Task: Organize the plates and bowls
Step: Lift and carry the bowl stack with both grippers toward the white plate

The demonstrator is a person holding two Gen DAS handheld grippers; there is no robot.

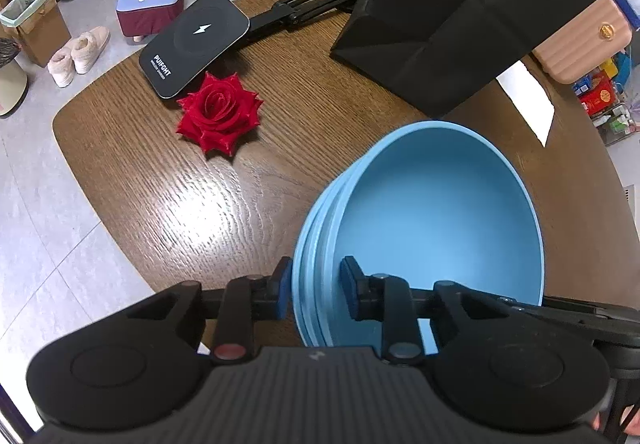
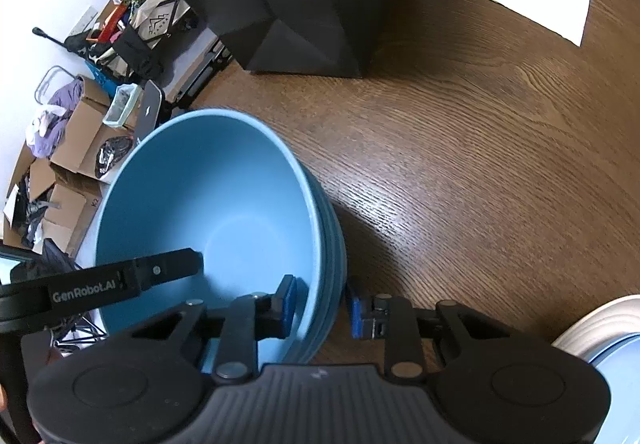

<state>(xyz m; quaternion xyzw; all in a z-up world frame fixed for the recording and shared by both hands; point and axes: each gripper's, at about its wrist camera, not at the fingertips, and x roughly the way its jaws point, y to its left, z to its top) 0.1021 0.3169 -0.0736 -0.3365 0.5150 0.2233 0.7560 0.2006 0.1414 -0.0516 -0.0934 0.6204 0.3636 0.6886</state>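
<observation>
Bowls (image 1: 436, 220), smooth matte blue, nested round stack on wood-grain table (image 1: 168, 180); left gripper (image 1: 316, 290) and right gripper (image 2: 322, 308) each clamp opposite rims

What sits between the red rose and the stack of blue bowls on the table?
Nothing: in the left wrist view, only bare wood of the table separates the red rose from the blue bowls.

Left claw (image 1: 314, 294): matte black body with ribbed central housing, two round side caps, hinged black linkage arms fixed by silver pivot pins, blue pads (image 1: 285, 294) on the fingertips. Right claw (image 2: 324, 310): identical build; the opposing finger bears white "GenRobot.AI" lettering.
</observation>
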